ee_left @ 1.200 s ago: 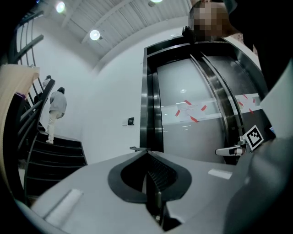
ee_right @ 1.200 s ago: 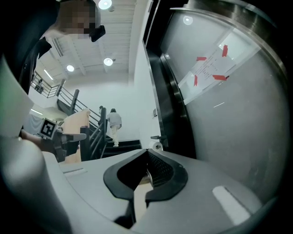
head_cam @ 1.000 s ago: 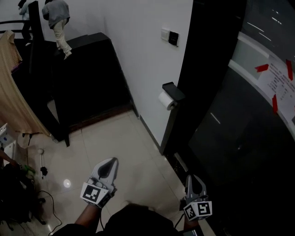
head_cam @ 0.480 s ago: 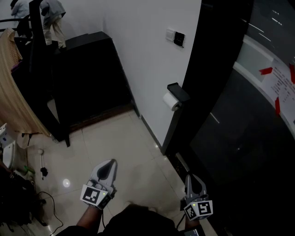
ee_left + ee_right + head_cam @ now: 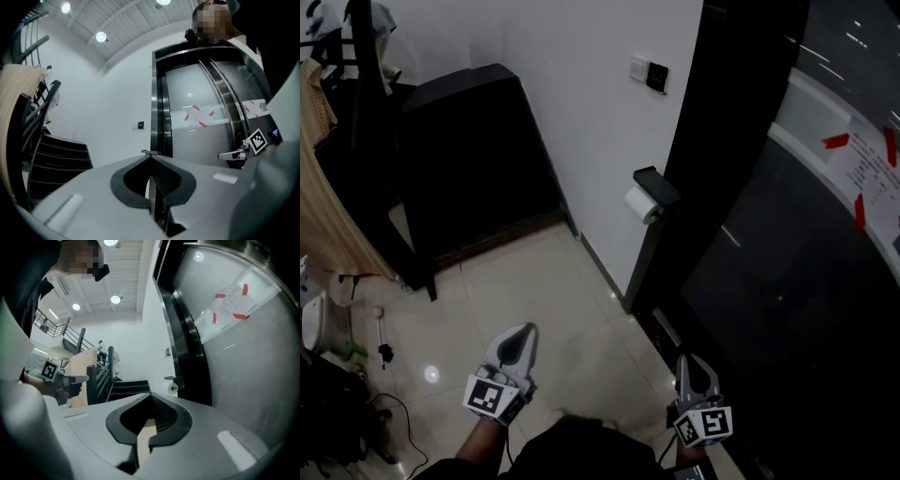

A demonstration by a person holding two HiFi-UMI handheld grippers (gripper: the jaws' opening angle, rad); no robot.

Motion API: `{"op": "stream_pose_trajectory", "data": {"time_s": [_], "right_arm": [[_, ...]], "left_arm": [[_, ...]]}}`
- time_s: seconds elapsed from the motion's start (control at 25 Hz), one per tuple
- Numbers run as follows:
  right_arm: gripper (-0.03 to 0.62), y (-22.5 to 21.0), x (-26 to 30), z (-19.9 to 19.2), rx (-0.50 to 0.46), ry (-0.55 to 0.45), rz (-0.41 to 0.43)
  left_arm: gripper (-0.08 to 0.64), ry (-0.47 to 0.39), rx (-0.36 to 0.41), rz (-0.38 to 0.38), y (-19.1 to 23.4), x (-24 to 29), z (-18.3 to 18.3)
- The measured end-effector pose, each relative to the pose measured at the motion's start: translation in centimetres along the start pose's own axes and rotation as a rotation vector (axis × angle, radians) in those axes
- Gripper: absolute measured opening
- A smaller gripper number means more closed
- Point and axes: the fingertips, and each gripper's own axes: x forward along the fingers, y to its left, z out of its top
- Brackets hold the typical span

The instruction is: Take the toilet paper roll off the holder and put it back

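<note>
The toilet paper roll (image 5: pixel 642 203) sits on its holder (image 5: pixel 655 185), right of centre in the upper half of the head view. The holder is a black bracket with a flat top, fixed where the white wall (image 5: pixel 581 112) meets a tall black door frame (image 5: pixel 722 141). The roll hangs just under the flat top.

Both grippers are low in the head view, well apart from the roll. The left gripper (image 5: pixel 523 336) is at lower centre-left over the pale tiled floor (image 5: pixel 534 291). The right gripper (image 5: pixel 686 370) is at lower centre-right, beside the foot of the black frame. Each points up the frame toward the wall.

In the left gripper view, the left gripper (image 5: pixel 152 161) has its fingers (image 5: pixel 164 180) closed together at the tips, with nothing between them. In the right gripper view, the right gripper (image 5: pixel 151 397) also has its fingers (image 5: pixel 161 416) meeting at the tips and holds nothing. The roll (image 5: pixel 173 388) shows small above them, right of centre, under the holder (image 5: pixel 174 378).

A small switch panel (image 5: pixel 649 73) is on the wall above the holder. A black staircase (image 5: pixel 478 159) stands against the wall at upper left. At the right edge, a sheet of paper (image 5: pixel 862 164) is taped with red strips to a curved grey door.
</note>
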Motion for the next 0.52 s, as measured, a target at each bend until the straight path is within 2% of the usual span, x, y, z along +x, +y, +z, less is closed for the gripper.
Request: {"op": "stream_pose_trajectory", "data": {"time_s": [0.12, 0.28, 0.44, 0.52], "right_arm": [[0.012, -0.04, -0.16, 0.17, -0.001, -0.008, -0.004], [0.012, -0.22, -0.37, 0.41, -0.004, -0.015, -0.008], [0.012, -0.34, -0.48, 0.45, -0.003, -0.014, -0.010], [0.012, -0.37, -0.52, 0.50, -0.004, -0.013, -0.009]], "left_arm": [[0.002, -0.003, 0.002, -0.013, -0.28, 0.29, 0.03], [0.002, 0.008, -0.033, -0.012, -0.71, 0.53, 0.35], [0.002, 0.002, 0.026, -0.023, -0.36, 0.31, -0.59], [0.002, 0.000, 0.028, -0.024, -0.45, 0.30, -0.62]]}}
